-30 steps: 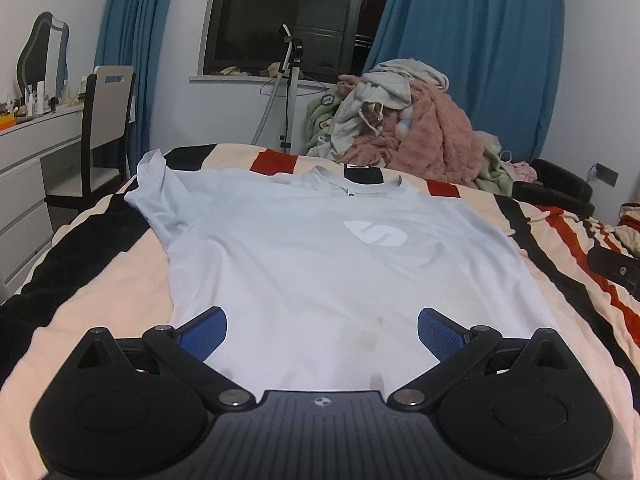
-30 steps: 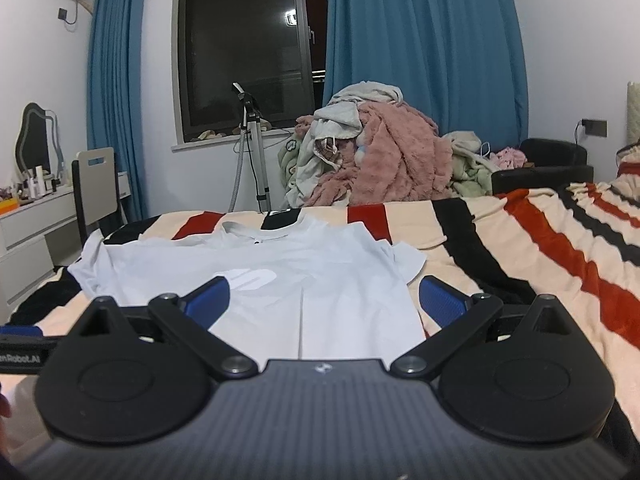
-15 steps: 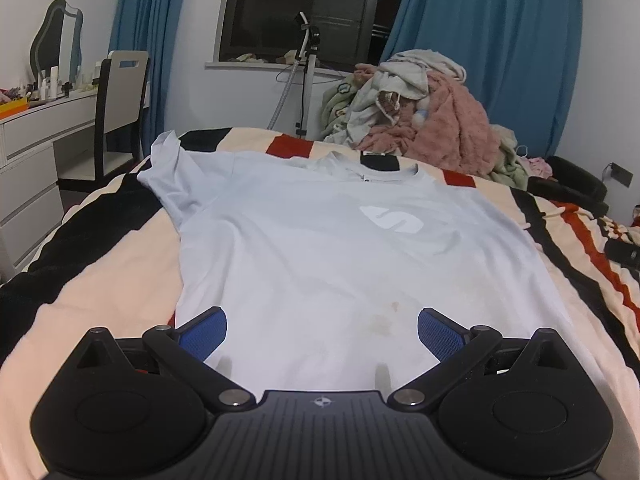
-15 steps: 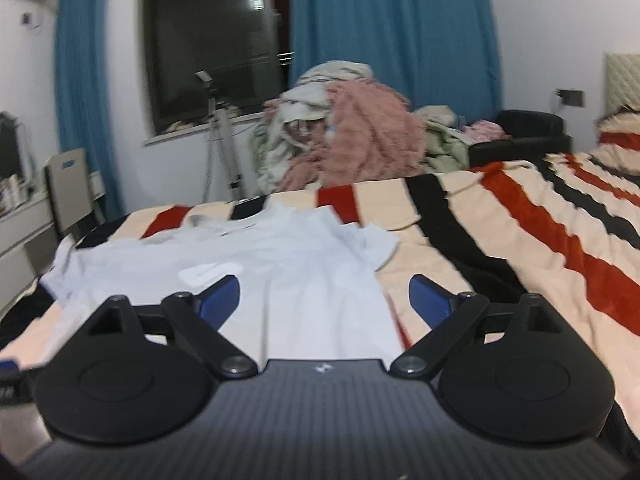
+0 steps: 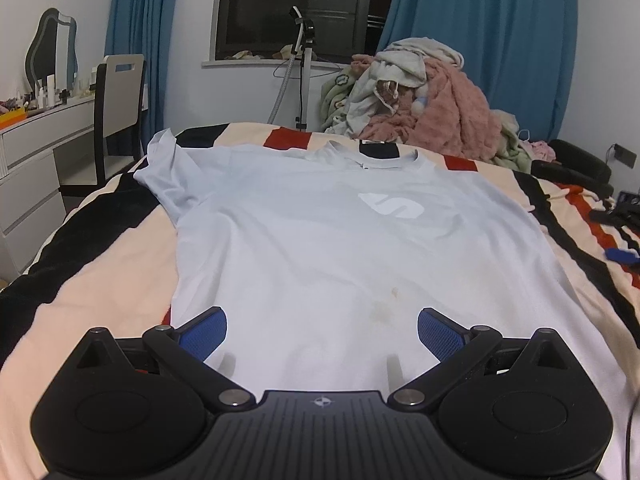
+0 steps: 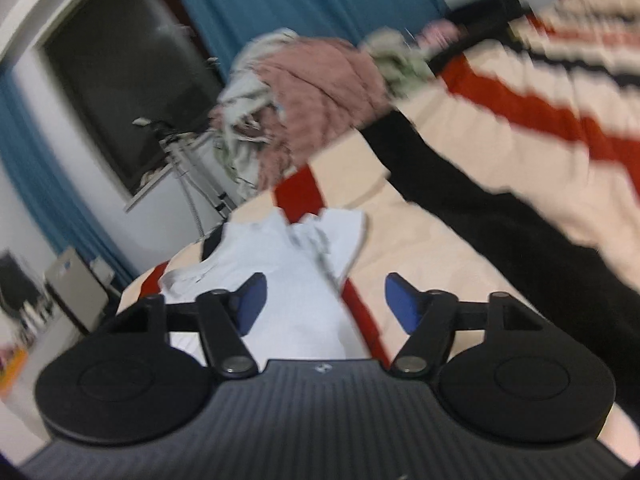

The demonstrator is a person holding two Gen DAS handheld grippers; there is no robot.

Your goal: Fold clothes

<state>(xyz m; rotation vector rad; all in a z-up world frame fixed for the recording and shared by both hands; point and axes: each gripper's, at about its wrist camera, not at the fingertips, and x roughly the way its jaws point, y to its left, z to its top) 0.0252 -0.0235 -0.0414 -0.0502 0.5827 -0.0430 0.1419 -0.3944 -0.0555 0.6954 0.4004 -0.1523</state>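
Lying flat and face-up on the striped cream, black and red bedspread (image 5: 100, 280): a pale blue short-sleeved cotton T-shirt (image 5: 320, 248) with a white logo on the chest, collar toward the window, hem nearest the left wrist camera. Showing a faint brownish stain on the lower front. Looking thin, light and limp, so likely sagging and creasing wherever unsupported, and likely dragging slightly on the bedspread rather than sliding. Nothing fragile here. Probably best pinching at seams or edges, where the doubled cloth gives the pads something to bite: the hem corners, or a shoulder and the sleeve beside it.

Hovering just over the hem, the left gripper (image 5: 322, 332), blue pads spread wide, gripping nothing, cloth showing between them untouched. Tilting hard in a blurred view, the right gripper (image 6: 322, 304), jaws likewise apart and empty, pointing toward the shirt's right sleeve and side edge. Judging by this, folding not yet begun.

Piling up beyond the bed, a heap of pink and beige laundry (image 5: 420, 96). Standing off to the left, a white dresser (image 5: 36, 148) and a chair (image 5: 120, 100); hanging behind, blue curtains (image 5: 480, 40) around a dark window.
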